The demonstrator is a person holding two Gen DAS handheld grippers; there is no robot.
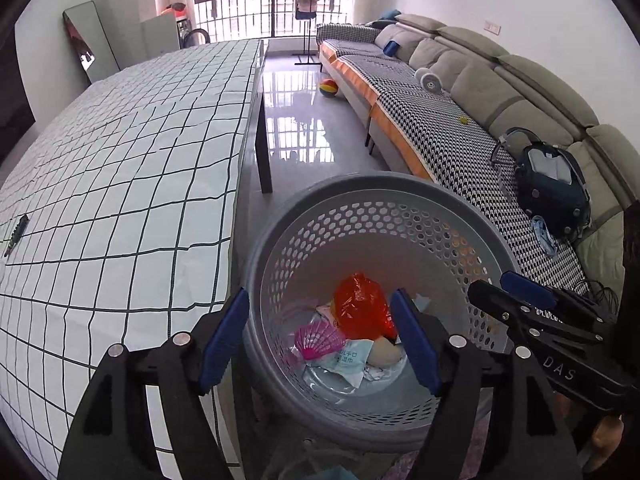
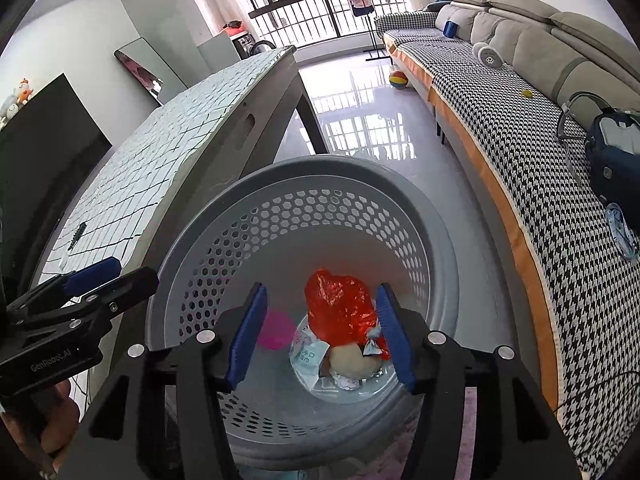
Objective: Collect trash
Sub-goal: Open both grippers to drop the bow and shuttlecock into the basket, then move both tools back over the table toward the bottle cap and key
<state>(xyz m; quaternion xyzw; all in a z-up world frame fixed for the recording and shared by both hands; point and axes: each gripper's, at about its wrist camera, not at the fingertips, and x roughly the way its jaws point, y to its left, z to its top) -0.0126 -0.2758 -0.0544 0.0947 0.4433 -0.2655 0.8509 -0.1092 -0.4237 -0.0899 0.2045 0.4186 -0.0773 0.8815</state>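
A grey perforated trash basket stands on the floor beside the table; it also shows in the right wrist view. Inside lie a red plastic bag, a pink shell-shaped piece, a wet-wipe packet and a beige round lump. My left gripper is open and empty above the basket. My right gripper is open and empty above it too. Each gripper shows at the edge of the other's view.
A table with a white grid cloth is left of the basket, with a small dark comb-like object on it. A long sofa with a dark bag is on the right. A colourful ball lies on the floor.
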